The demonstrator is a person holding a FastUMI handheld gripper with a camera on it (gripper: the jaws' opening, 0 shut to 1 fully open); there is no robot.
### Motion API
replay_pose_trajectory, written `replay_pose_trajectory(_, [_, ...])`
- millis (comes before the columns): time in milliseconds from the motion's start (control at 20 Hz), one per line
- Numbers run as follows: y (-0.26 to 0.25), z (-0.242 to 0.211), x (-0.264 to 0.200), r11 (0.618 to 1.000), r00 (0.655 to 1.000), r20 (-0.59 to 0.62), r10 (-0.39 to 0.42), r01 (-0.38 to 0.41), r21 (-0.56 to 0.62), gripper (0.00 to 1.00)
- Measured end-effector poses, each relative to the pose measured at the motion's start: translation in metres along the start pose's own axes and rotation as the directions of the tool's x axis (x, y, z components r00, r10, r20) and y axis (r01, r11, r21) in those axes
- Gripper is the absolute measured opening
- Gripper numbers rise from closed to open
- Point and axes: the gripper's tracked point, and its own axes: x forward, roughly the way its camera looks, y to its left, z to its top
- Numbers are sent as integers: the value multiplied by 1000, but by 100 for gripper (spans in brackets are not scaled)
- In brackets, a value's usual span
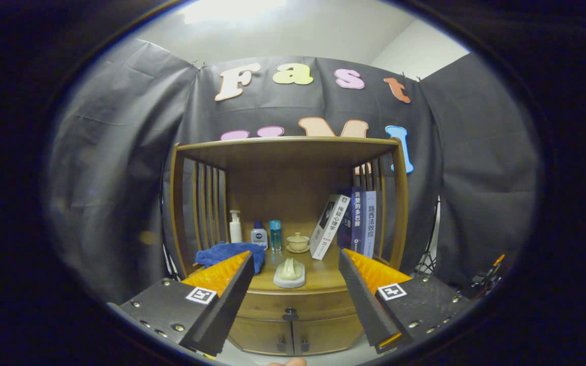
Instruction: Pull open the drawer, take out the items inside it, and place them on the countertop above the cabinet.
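Gripper point(293, 264), fingers spread wide and holding nothing, hangs in front of a wooden cabinet point(397, 203), level with its countertop point(323, 277) and well short of it. Seen between the fingers, below the countertop's front edge, is the drawer point(272, 305): it sits flush and closed, with a small dark knob point(290, 314) at its middle. Under it are two closed cabinet doors point(293, 335). What the drawer holds cannot be seen.

On the countertop, nearest the fingers, lie a pale green ornament on a white base point(289, 272) and a crumpled blue cloth point(229, 254). Behind them stand a white pump bottle point(235, 226), a small blue-capped bottle point(259, 235), a slim blue bottle point(275, 235) and a lidded tea cup on a saucer point(298, 242). Books point(349, 223) lean at the right.

A closed drawer with goods on the countertop suits either a drawer awaiting its pull or one emptied and pushed shut; the scene does not settle which. Any grasp of the knob would call for lowering the fingers and closing them about that small target squarely.
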Motion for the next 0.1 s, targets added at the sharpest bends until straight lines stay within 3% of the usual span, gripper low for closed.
replay_pose_trajectory(100, [-1, -2, 1, 1000, 1000, -3, 0, 0, 4, 99])
